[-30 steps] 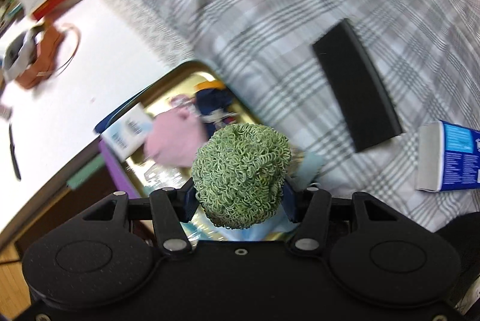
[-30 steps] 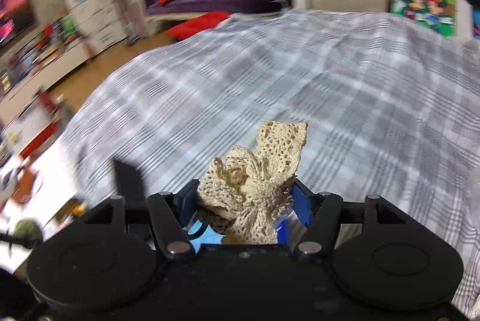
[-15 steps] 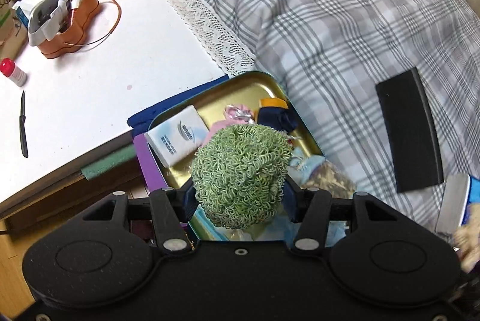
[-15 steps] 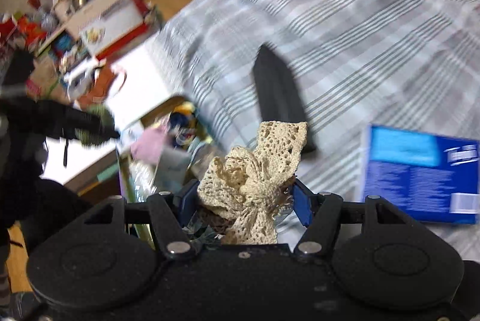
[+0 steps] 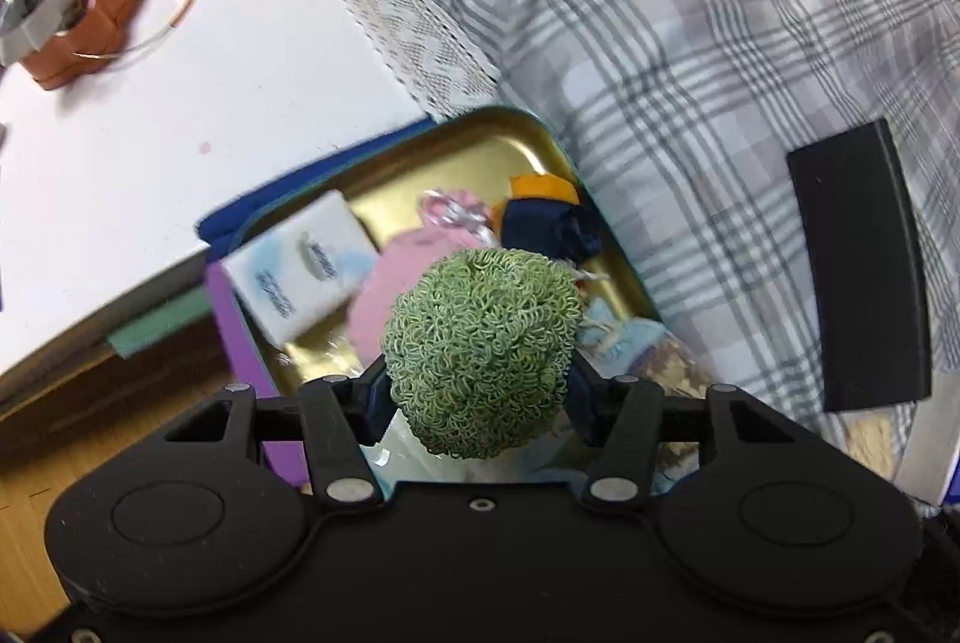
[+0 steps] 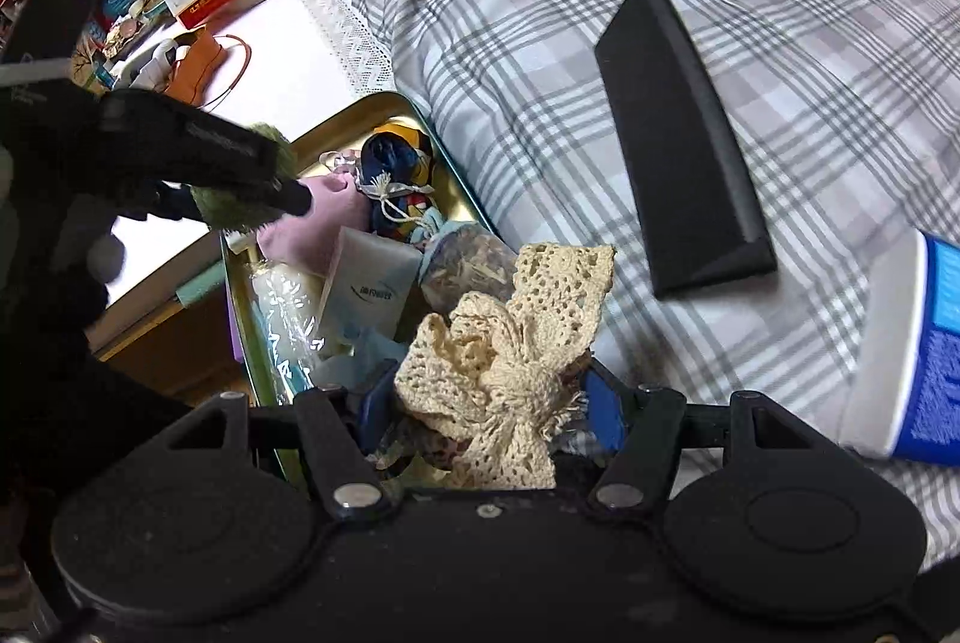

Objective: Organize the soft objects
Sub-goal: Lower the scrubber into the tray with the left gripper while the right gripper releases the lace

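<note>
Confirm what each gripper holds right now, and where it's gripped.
Left gripper is clamped on the lower half of the green curly pom-pom. Right gripper is clamped on the knotted middle of the cream lace bow.

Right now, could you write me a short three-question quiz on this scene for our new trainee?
1. True or false: the left gripper holds a green curly ball.
2. What does the right gripper hold? A) cream lace bow B) black case C) blue box
3. Fill in: both grippers are over the gold ____.

Key: 1 true; 2 A; 3 tin.
</note>
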Tool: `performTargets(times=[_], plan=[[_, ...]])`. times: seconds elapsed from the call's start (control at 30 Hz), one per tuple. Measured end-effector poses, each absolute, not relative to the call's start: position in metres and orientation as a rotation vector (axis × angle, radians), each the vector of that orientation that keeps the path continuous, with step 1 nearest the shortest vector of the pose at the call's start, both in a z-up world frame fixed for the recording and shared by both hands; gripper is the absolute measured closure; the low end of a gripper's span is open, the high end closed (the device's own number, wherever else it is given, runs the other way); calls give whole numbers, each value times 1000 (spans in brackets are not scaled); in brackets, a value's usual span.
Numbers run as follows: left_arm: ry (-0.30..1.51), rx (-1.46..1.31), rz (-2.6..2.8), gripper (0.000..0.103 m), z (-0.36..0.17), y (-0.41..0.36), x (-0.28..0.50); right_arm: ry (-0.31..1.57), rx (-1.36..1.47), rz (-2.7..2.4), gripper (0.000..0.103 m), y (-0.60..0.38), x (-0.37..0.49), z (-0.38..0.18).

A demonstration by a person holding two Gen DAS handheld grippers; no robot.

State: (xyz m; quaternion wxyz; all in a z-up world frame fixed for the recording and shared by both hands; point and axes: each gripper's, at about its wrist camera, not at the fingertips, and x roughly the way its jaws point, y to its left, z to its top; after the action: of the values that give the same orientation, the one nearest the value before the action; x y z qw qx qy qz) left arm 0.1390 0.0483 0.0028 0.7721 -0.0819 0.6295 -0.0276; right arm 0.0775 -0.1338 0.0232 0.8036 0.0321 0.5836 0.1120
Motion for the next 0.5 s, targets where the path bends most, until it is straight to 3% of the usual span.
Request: performTargets(times=[0.17,0.5], plan=[[1321,-94,-19,49,6,41,128,1279,64,255,39,-124,92,12],[1412,-159,-25,47,-9,44,125,1322,25,271,39,-98,111,-9]])
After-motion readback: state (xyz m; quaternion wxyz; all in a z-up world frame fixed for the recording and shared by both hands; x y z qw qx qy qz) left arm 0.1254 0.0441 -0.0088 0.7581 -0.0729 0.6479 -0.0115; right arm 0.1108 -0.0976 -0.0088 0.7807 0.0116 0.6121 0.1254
